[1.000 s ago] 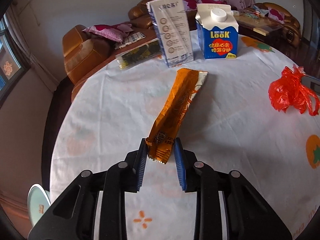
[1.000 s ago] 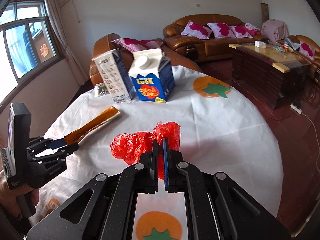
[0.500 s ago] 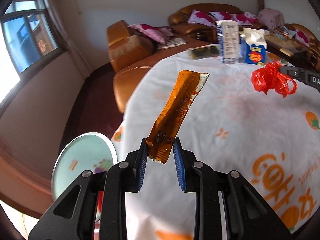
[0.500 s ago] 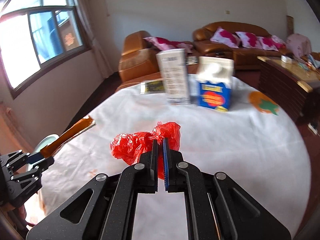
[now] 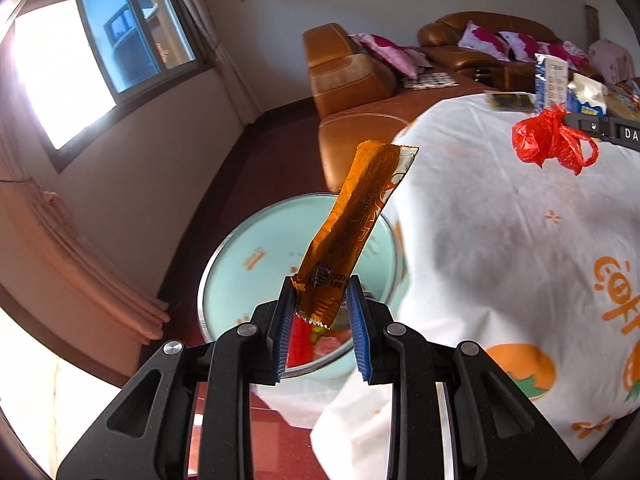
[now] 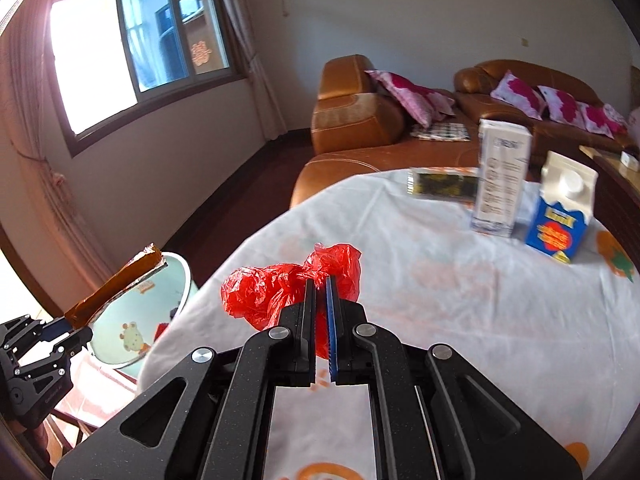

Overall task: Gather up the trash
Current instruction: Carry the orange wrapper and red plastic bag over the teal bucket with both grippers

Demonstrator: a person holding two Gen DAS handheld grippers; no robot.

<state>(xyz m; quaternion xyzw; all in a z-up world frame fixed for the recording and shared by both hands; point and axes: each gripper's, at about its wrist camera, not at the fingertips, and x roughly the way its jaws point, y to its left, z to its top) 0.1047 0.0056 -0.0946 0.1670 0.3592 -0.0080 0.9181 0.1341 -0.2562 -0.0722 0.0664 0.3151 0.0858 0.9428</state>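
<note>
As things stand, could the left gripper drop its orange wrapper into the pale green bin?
Probably yes. The left gripper holds the orange wrapper over the open pale green bin, beside the table's edge. Nothing shows between wrapper and opening; the tablecloth hangs just to the right.

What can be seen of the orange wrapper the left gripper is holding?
The orange wrapper is a long, narrow, glossy foil-like packet with dark print and a crimped silvery far end. It looks flat and empty, slightly creased. The left gripper pinches its near end between blue pads, so it sticks up and away, tilted right. It hangs in the air over the pale green bin beside the table, touching nothing else.
</note>
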